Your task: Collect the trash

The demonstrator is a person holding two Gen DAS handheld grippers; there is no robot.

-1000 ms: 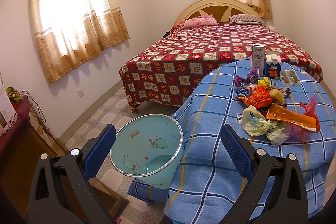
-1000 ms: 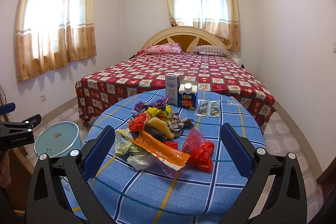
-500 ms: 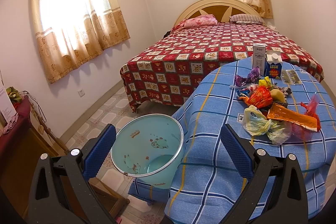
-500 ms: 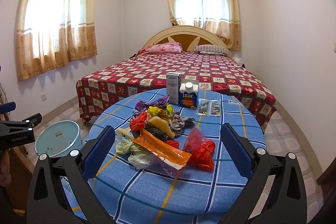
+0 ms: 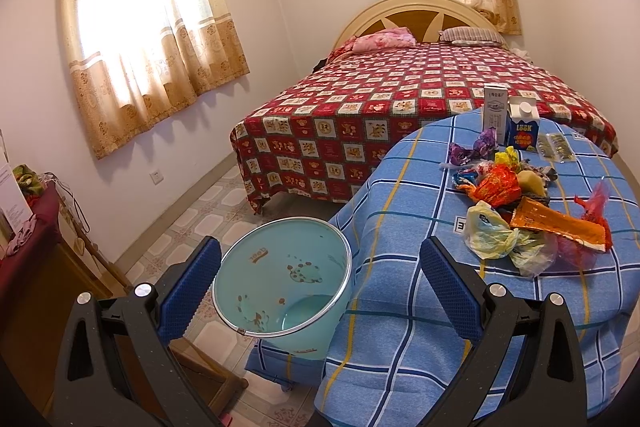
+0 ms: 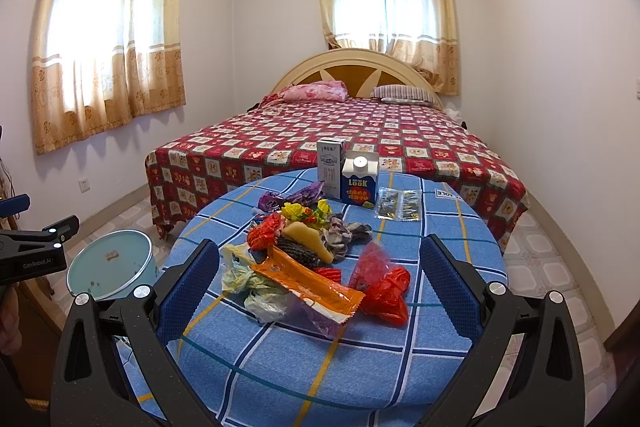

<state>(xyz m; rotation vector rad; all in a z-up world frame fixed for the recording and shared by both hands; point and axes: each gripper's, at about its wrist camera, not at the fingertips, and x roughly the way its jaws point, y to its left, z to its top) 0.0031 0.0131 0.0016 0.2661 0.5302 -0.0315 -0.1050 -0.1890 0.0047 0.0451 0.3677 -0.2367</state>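
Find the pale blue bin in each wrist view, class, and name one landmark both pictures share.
Left wrist: the bin sits low and centre-left, between the open fingers, beside the table.
Right wrist: the bin sits low at the left edge, on the floor beside the table.
Shared landmark: the blue carton.

Two cartons stand at the far side of the worktop (image 6: 400,355): one white carton (image 6: 330,167) and one blue carton (image 6: 359,183). One orange wrapper (image 6: 308,283), one sachet strip (image 6: 399,208). One bin (image 5: 280,287), left.
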